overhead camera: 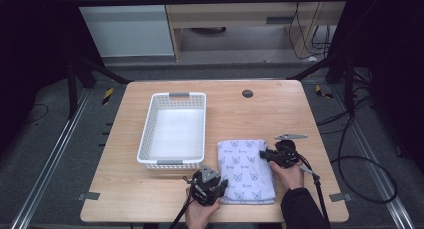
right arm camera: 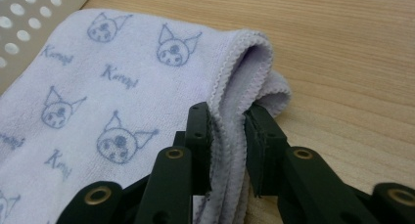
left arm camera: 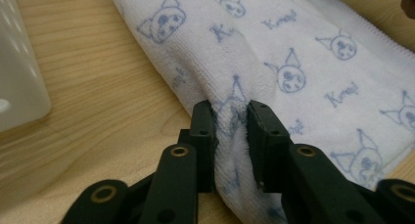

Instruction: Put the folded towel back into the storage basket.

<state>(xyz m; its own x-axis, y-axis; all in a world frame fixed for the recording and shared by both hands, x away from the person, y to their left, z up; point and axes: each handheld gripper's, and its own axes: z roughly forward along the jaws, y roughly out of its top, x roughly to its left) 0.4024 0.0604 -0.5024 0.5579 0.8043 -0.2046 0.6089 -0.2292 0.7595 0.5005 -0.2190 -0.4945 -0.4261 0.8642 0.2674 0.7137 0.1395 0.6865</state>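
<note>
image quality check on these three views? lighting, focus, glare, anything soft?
High view: table evenly lit, surroundings fall to near black, picture slightly soft, basket floor washed out. Left gripper view: towel print crisp mid-frame, basket wall at the left edge blurred with a bright glint, near jaws soft. Right gripper view: towel hem sharp, soft shadow under its folded edge, no glare on the wood.

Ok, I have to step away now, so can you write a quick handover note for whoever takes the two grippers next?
Left gripper: shut on the folded towel at its near-left edge.
Right gripper: shut on the towel's layered right edge, near a far corner.
Towel lies folded on the table, right of the white basket, which holds nothing.
Done: both grips taken.
Left: probably lift the towel and place it in the basket.
</note>
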